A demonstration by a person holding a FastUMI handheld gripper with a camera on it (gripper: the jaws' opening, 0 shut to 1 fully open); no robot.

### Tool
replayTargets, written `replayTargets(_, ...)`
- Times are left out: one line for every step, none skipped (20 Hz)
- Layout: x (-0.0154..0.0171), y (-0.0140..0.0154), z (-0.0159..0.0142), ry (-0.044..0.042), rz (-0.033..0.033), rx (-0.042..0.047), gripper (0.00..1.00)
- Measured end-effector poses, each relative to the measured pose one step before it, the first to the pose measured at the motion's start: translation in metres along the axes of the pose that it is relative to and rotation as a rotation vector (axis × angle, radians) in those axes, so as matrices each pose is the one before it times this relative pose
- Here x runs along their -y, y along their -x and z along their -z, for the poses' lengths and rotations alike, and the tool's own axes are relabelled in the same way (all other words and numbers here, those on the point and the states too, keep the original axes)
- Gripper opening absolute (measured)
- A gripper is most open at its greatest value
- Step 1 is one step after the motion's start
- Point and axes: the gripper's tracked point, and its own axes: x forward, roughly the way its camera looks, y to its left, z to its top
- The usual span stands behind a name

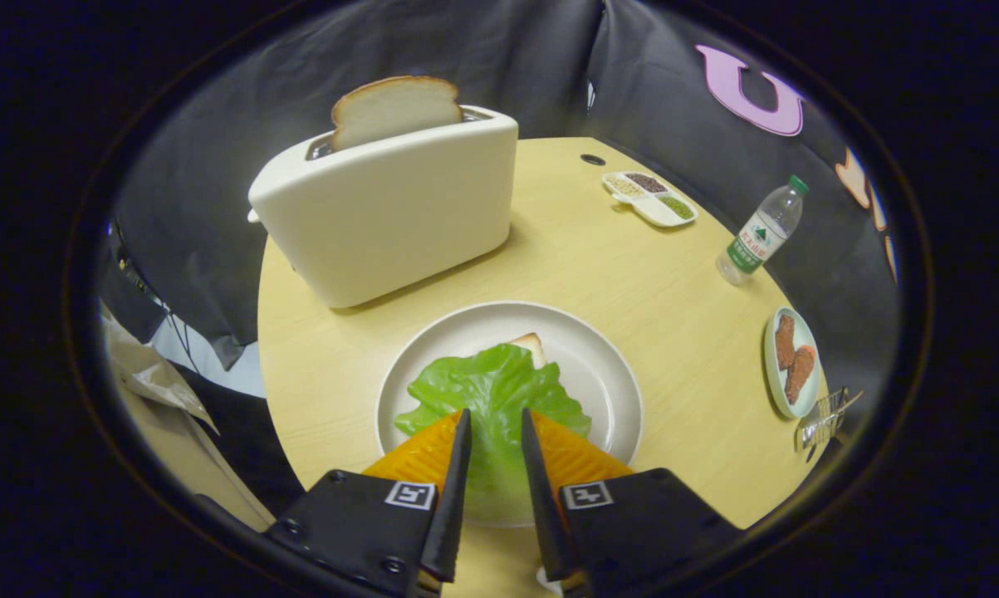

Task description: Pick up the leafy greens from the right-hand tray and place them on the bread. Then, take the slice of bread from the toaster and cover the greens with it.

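Observation:
A green lettuce leaf [491,386] lies on a slice of bread [533,345], of which one corner peeks out at the far side. Both rest on a round white plate [611,374] in the middle of the wooden table. My gripper [495,413] hovers over the near part of the leaf. Its fingers stand a little apart, and the leaf shows in the gap between them, spreading flat beyond the tips. Beyond the plate stands a cream toaster [391,216] with a second bread slice [395,108] sticking up from its slot.
A sectioned white dish of grains [650,198] sits far right of the toaster. A water bottle [761,231] and a small plate with brown pieces [792,359] stand near the table's right edge, with a metal wire object [823,423] beside them.

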Motion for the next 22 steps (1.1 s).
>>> replayTargets(-0.00206,0.0009,-0.00048,-0.00333,-0.00143,0.00237,0.56)
replayTargets(-0.00235,0.00061,-0.00163,-0.00404,-0.00599,0.00429,0.62)
replayTargets(-0.00116,0.00234,-0.00191,-0.00258,-0.00473,0.00489,0.69)
replayTargets(-0.00316,0.00083,-0.00173,-0.00677,-0.00988,-0.00269,0.76)
replayTargets(0.00047,0.00234,-0.00196,-0.00029,0.00459,0.0046,0.82)
replayTargets(0.00038,0.00275,-0.00459,0.00287,0.00271,0.01069,0.89)
replayTargets(-0.00184,0.00109,-0.00473,0.00106,0.00435,0.00982,0.95)
replayTargets(-0.00076,0.00319,-0.00638,-0.00012,0.00286,0.01127,0.95)
replayTargets(-0.00217,0.00254,-0.00618,-0.00072,0.00203,0.01022,0.96)
replayTargets(-0.00205,0.00349,-0.00758,-0.002,-0.00071,0.01174,0.96)
replayTargets(-0.00307,0.00311,-0.00767,-0.00352,-0.00313,0.013,0.96)
replayTargets(-0.00335,0.00376,-0.00888,-0.00531,-0.00508,0.00793,0.96)
replayTargets(-0.00299,0.0037,-0.00733,-0.00271,-0.00071,0.00995,0.96)
replayTargets(-0.00275,0.00392,-0.00901,0.00098,0.00069,0.00995,0.96)
replayTargets(-0.00287,0.00258,-0.0079,0.00163,-0.0003,0.01007,0.96)
replayTargets(-0.00213,0.00274,-0.00842,0.00253,0.00133,0.01191,0.96)
replayTargets(-0.00338,0.00233,-0.00791,0.00023,-0.00307,0.01064,0.96)
replayTargets(-0.00176,0.00226,-0.00692,-0.0017,0.0001,0.00446,0.97)
replayTargets(-0.00028,0.00168,-0.0057,-0.00481,0.00351,0.0025,0.97)
replayTargets(-0.00169,0.00168,-0.00628,-0.00751,0.00096,0.00415,0.97)
replayTargets(-0.00266,0.00063,-0.00642,-0.00909,-0.00091,0.0036,0.97)
replayTargets(-0.00323,0.00085,-0.0065,-0.0104,-0.00395,0.00296,0.97)
